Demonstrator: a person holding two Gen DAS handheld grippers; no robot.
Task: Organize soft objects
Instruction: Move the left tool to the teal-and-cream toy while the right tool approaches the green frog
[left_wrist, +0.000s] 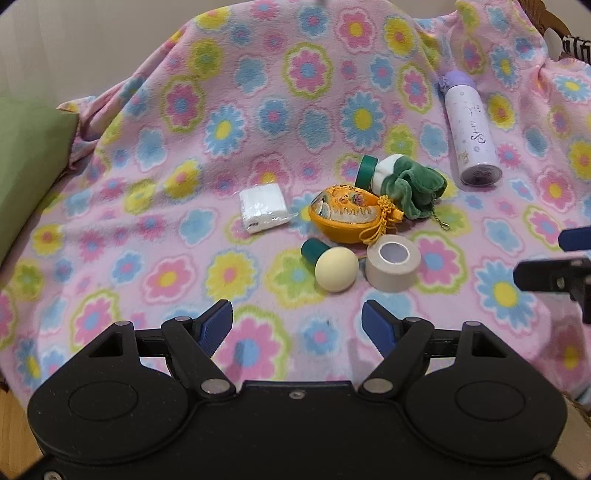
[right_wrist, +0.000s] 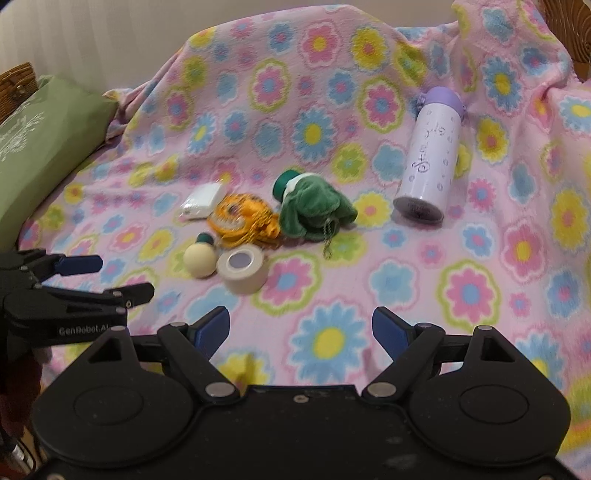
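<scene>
A small heap lies mid-blanket: a white tissue pack (left_wrist: 263, 208), an orange embroidered pouch (left_wrist: 345, 216) with a tassel, and a green velvet drawstring pouch (left_wrist: 413, 188) against a green-capped white item (left_wrist: 367, 170). In front of these lie a cream ball with a green stub (left_wrist: 336, 269) and a beige tape roll (left_wrist: 393, 262). My left gripper (left_wrist: 297, 314) stands open just short of the ball, with nothing between its fingers. My right gripper (right_wrist: 301, 317) is open too, short of the tape roll (right_wrist: 242, 269) and slightly to its right. The left gripper (right_wrist: 125, 276) shows at that view's left edge.
A pink flowered fleece blanket (left_wrist: 184, 110) covers the seat and backrest. A lilac bottle (left_wrist: 471, 129) lies on its side at the right. A green cushion (left_wrist: 26, 166) fills the left end. Wicker shows at the top right corner (right_wrist: 565, 33).
</scene>
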